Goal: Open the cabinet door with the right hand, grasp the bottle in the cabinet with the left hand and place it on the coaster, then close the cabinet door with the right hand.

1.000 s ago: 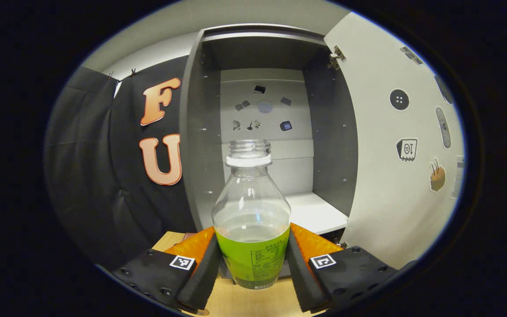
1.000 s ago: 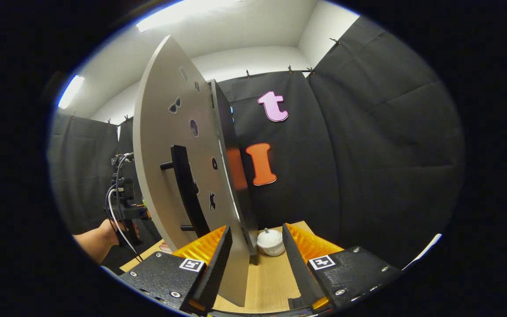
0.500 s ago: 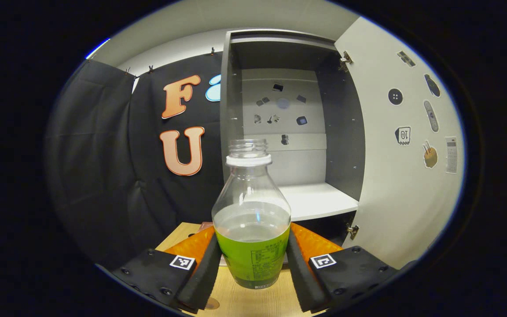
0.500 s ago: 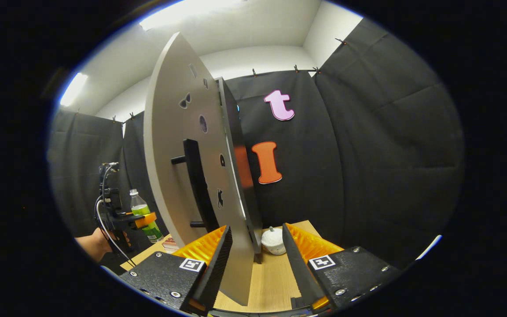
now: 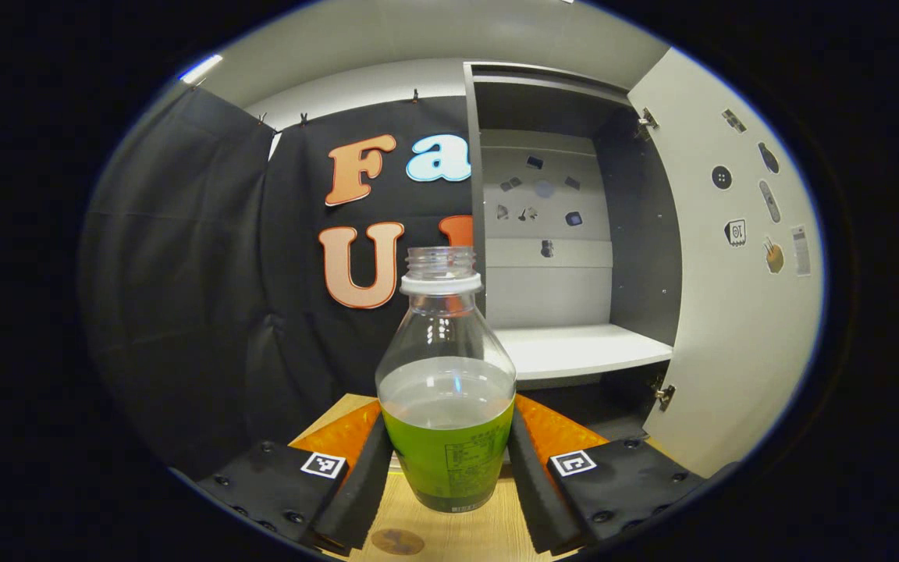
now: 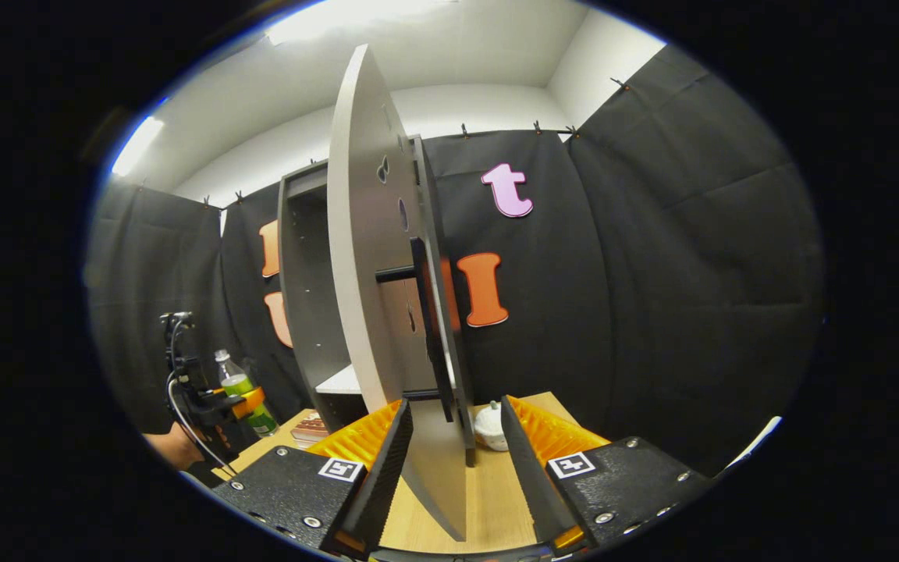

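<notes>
My left gripper (image 5: pixel 446 468) clamps both fingers on the bottle (image 5: pixel 445 390), upright, uncapped, half full of green drink, lifted above the wooden table (image 5: pixel 449 535) outside the cabinet (image 5: pixel 574 234). My right gripper (image 6: pixel 453 460) stands wide apart, straddling the open door's (image 6: pixel 371 257) edge.

Both grippers look identical: left gripper (image 5: pixel 447 468) and right gripper (image 6: pixel 449 460) have black screwed bodies, ribbed orange fingers (image 6: pixel 547 433) with black pads, square white-and-black markers; cables trail off the left one.
</notes>
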